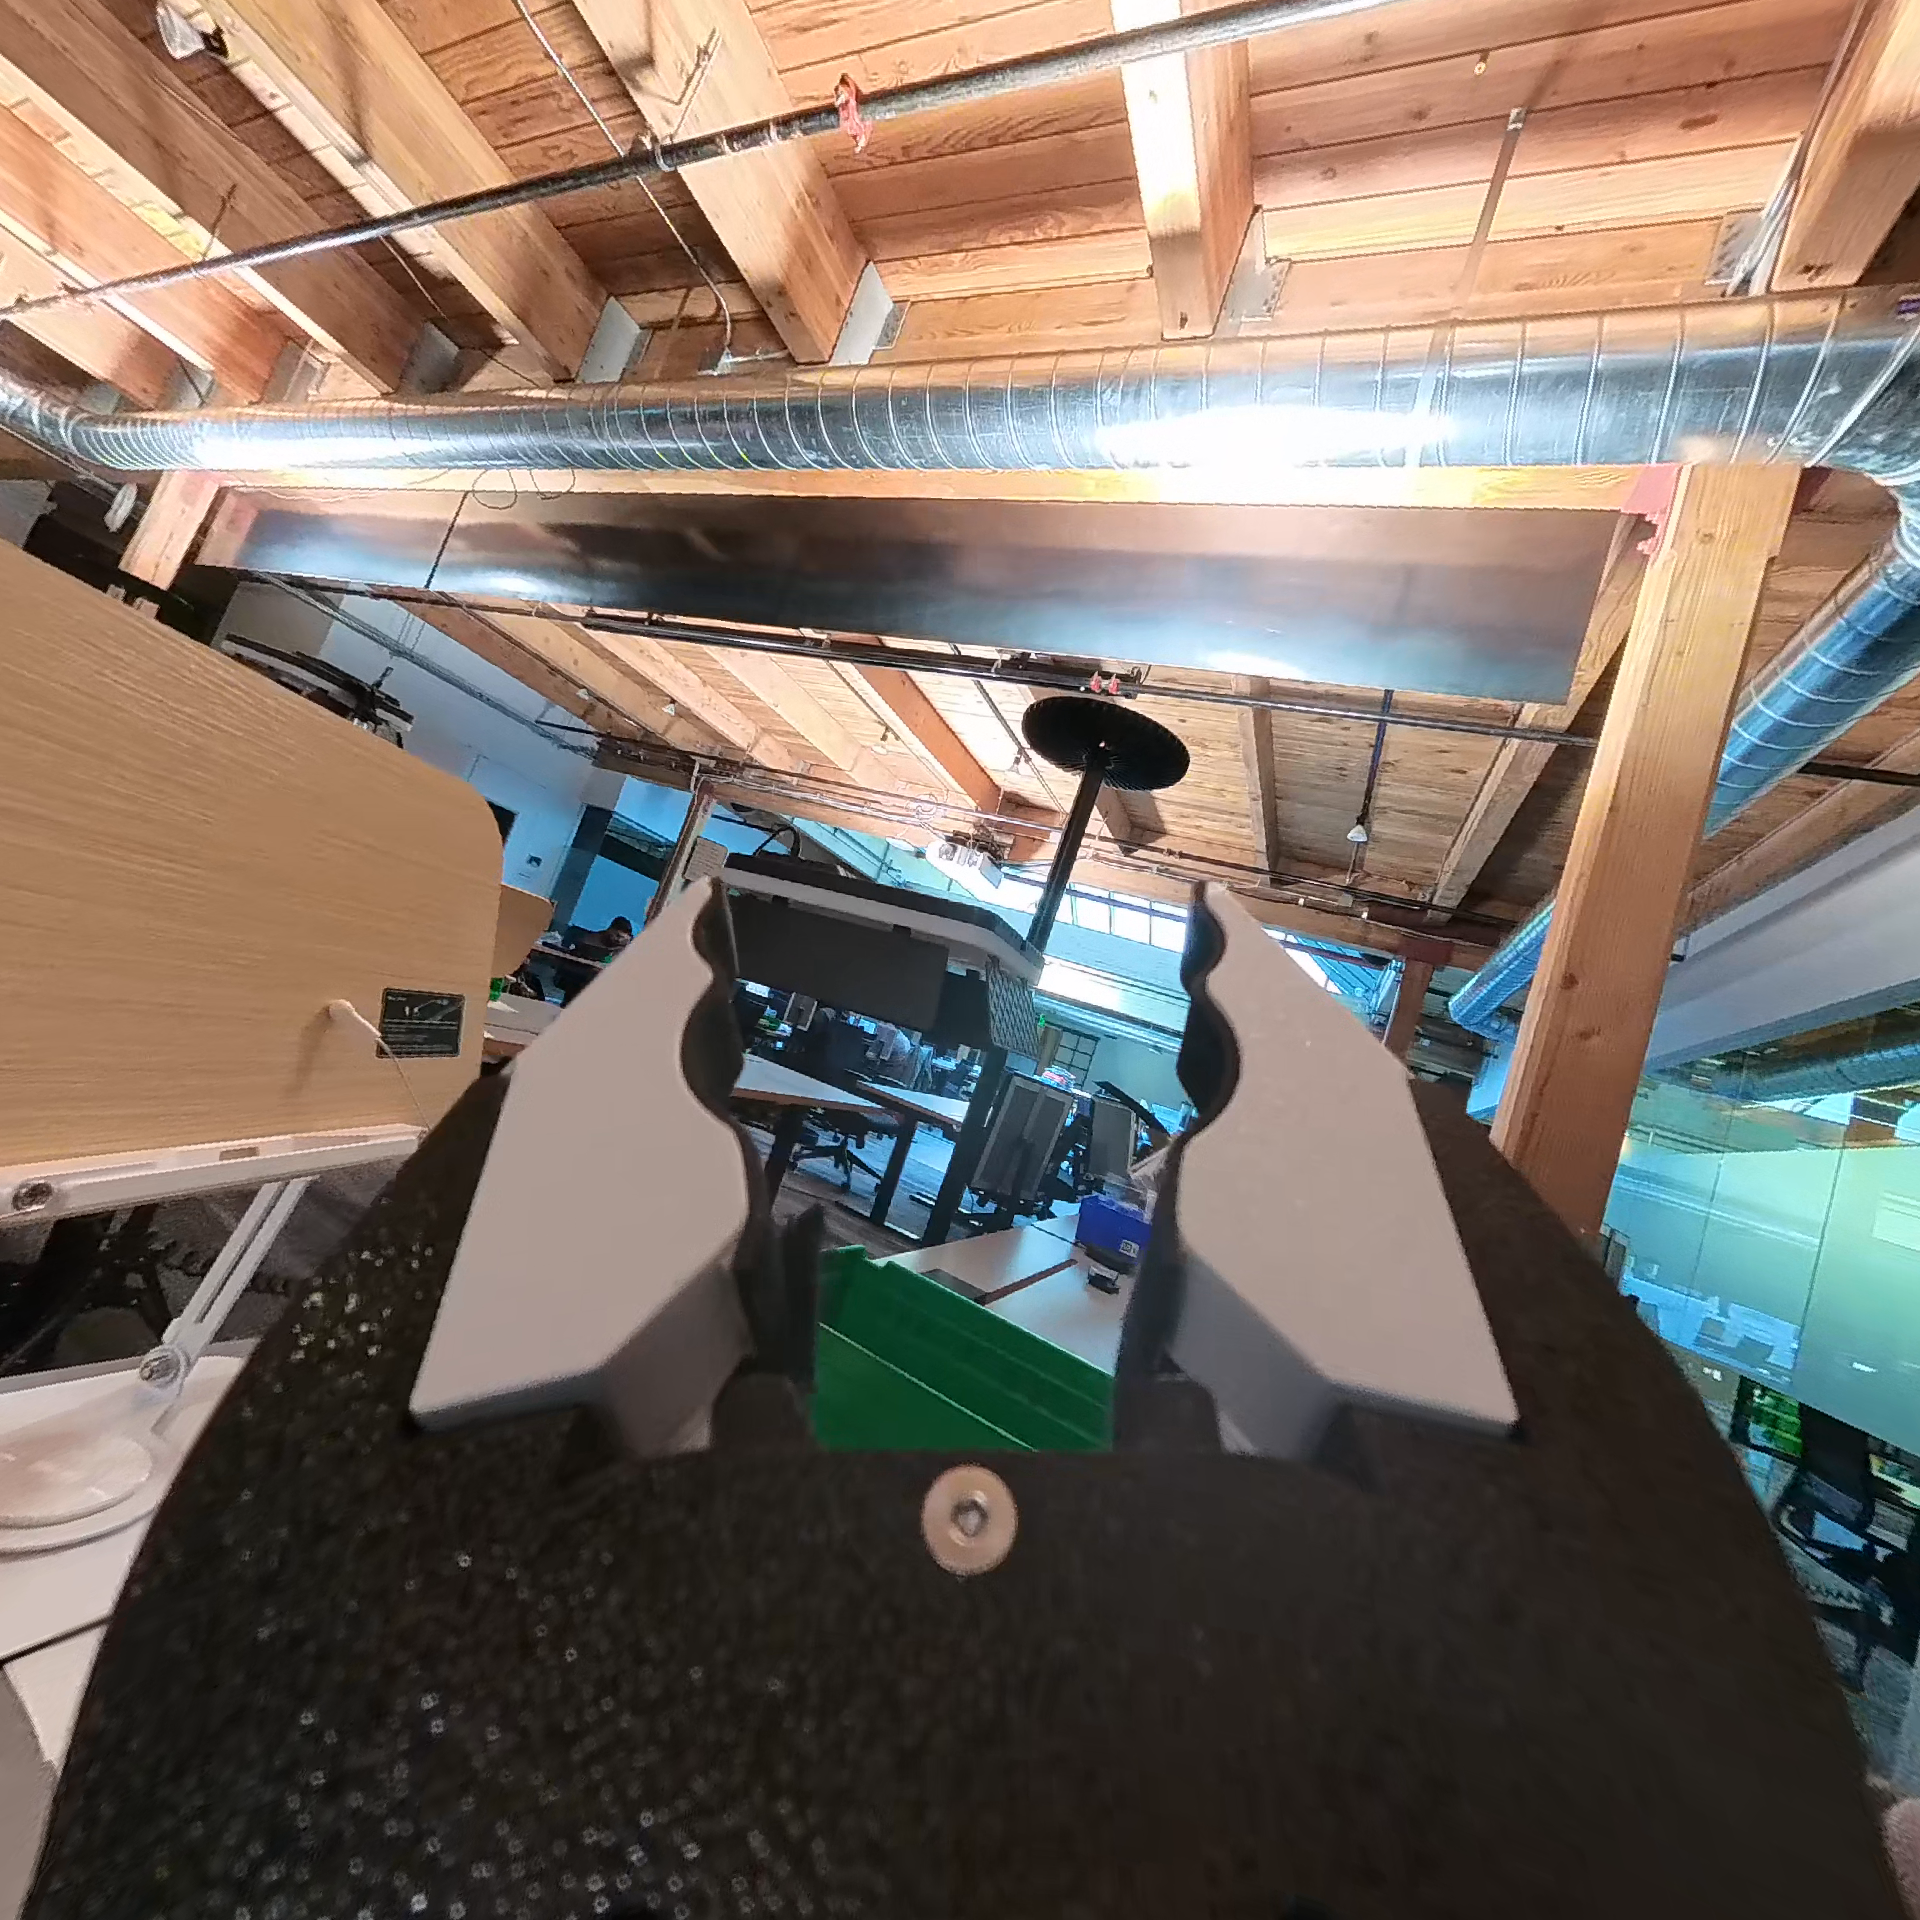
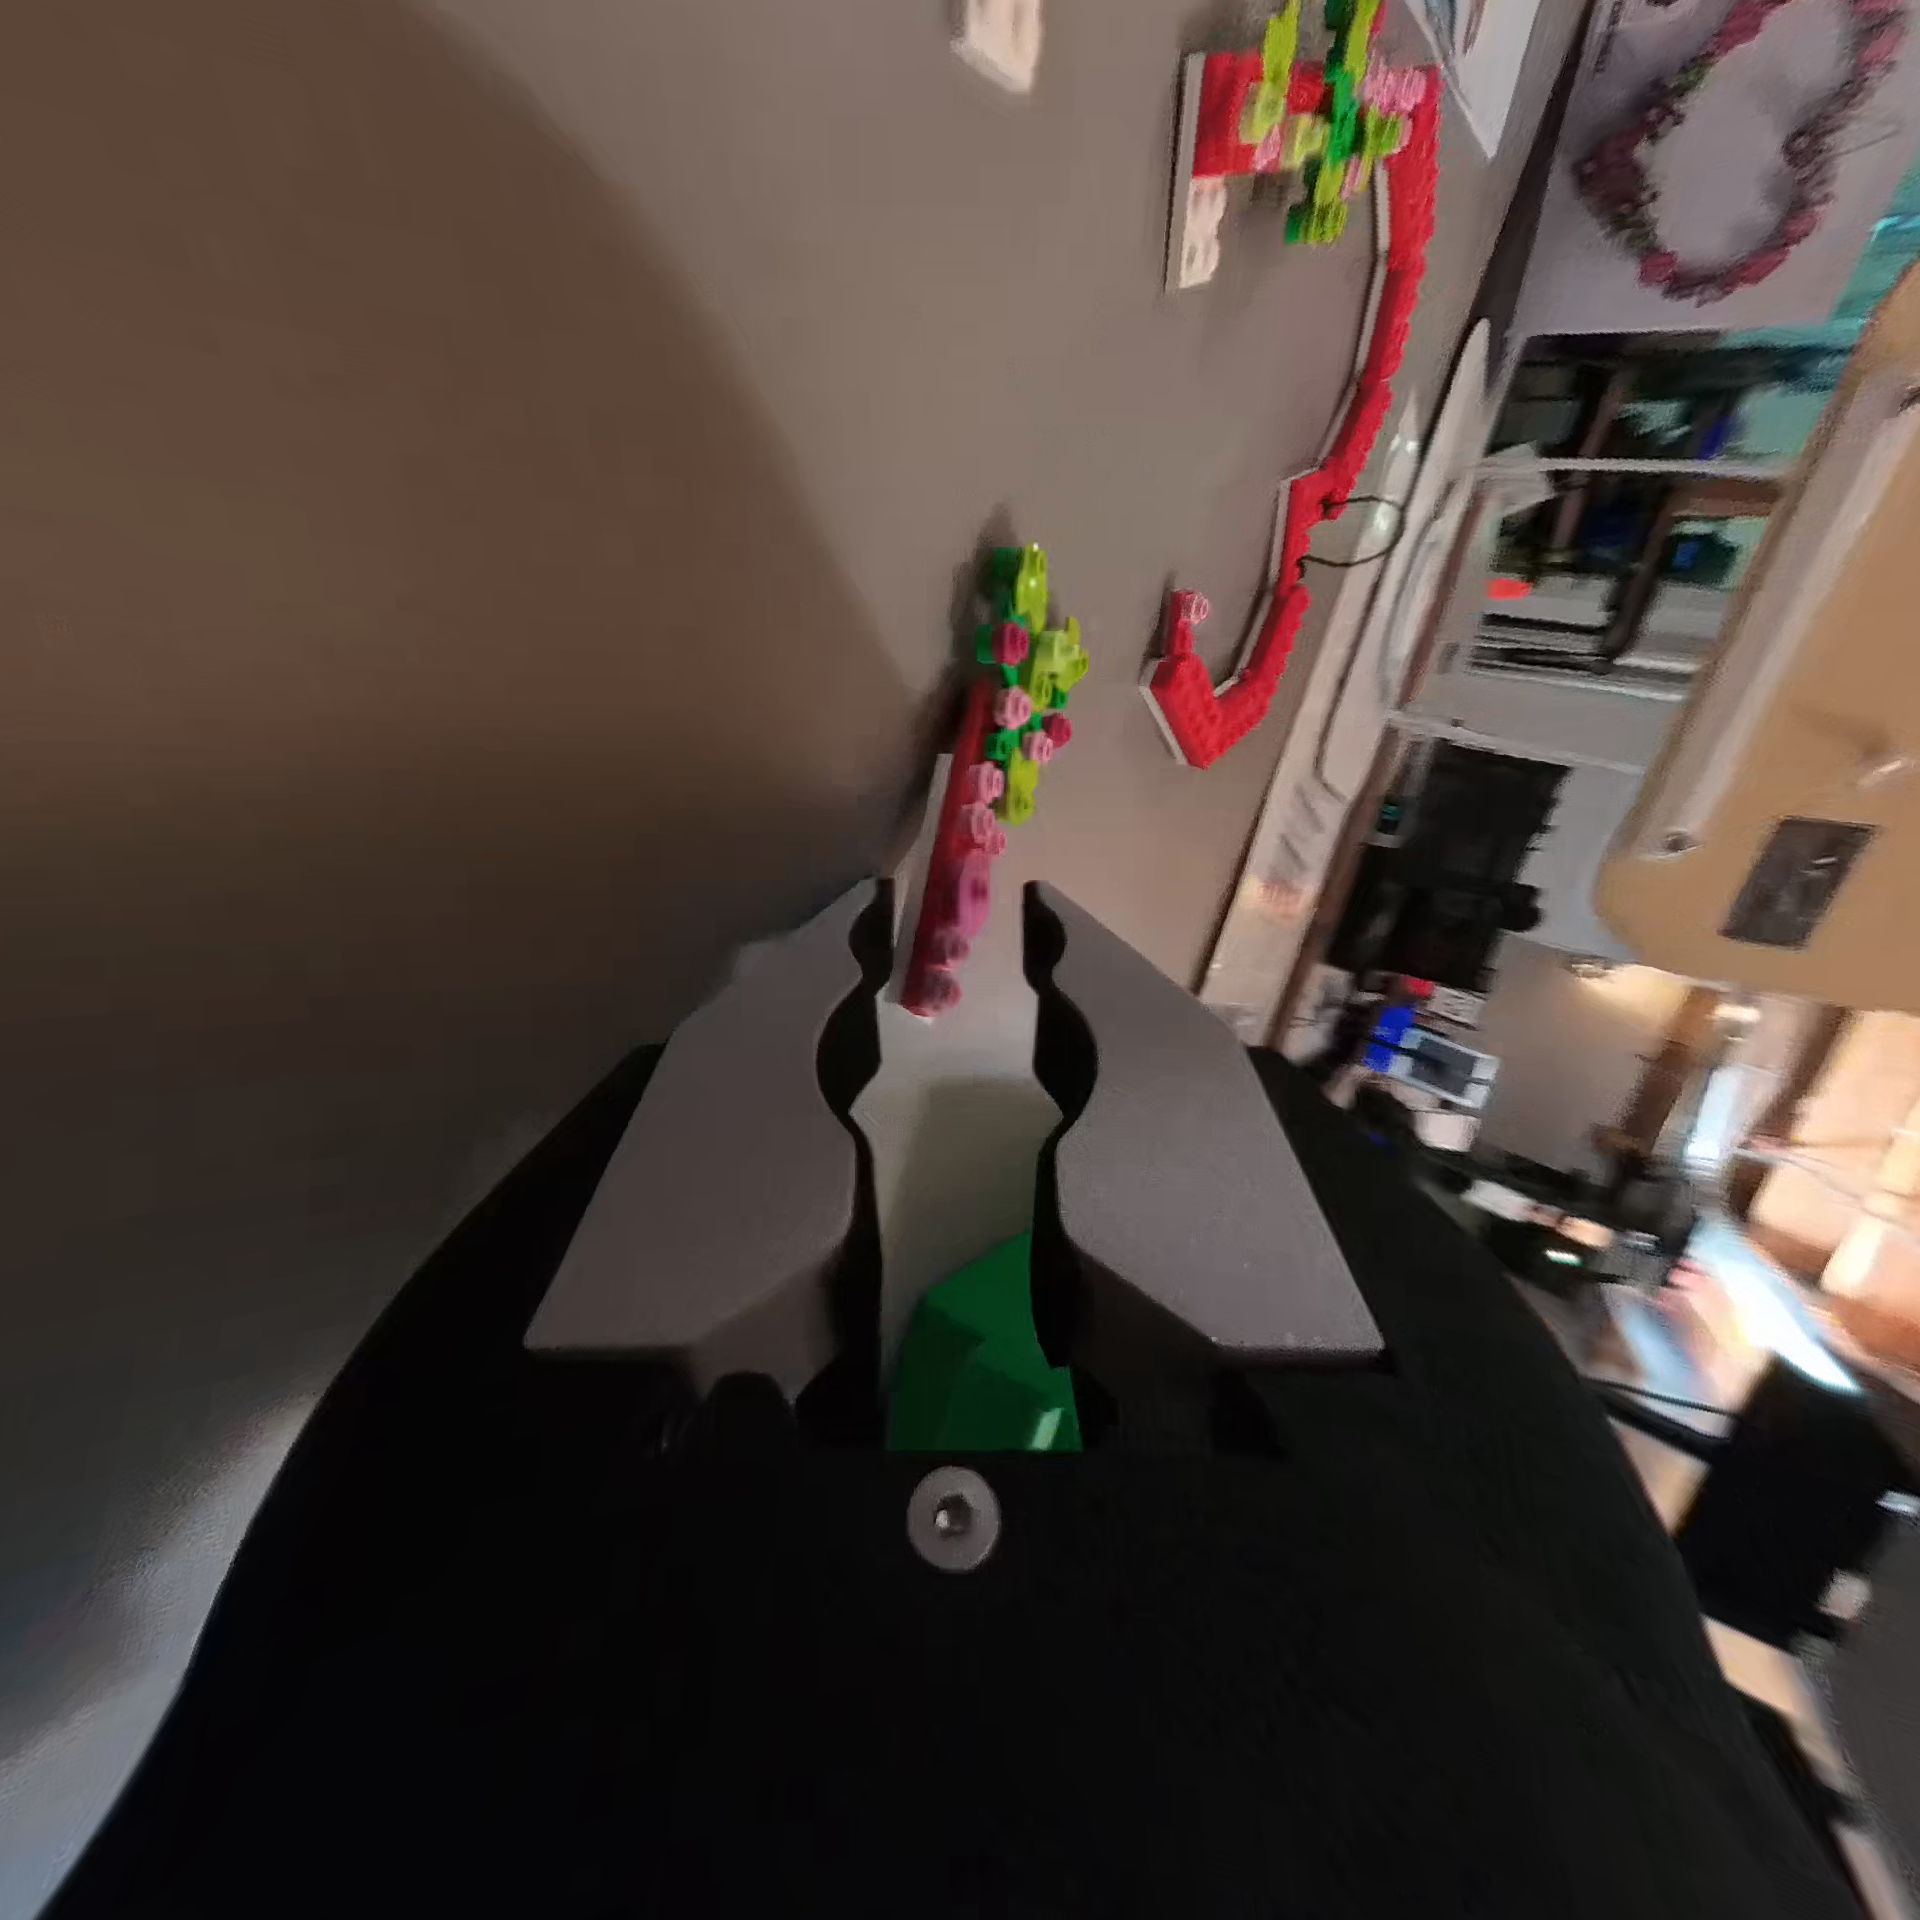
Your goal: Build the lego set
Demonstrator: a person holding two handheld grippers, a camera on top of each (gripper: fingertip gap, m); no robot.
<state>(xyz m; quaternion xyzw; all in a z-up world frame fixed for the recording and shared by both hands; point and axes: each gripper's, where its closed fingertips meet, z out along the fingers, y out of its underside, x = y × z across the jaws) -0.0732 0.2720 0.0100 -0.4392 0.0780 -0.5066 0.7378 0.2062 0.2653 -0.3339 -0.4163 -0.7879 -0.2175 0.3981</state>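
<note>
In the right wrist view my right gripper [image 2: 958, 899] is open with a narrow gap, rolled sideways over the grey table [image 2: 520, 520]. A red Lego strip with pink flowers and green leaves [image 2: 997, 748] lies just beyond the fingertips, and its near end shows between them. I cannot tell if they touch it. A curved red Lego arc [image 2: 1340, 468] lies farther off, and a red block with green leaves [image 2: 1309, 125] beyond that. My left gripper [image 1: 956, 904] is wide open and empty, tilted up toward the ceiling.
A green bin [image 1: 935, 1371] shows low between the left fingers, and a green shape [image 2: 977, 1351] low between the right fingers. A printed page with a flower heart [image 2: 1714, 156] lies at the table's far edge. A wooden board on a stand [image 1: 208, 883] is at the left.
</note>
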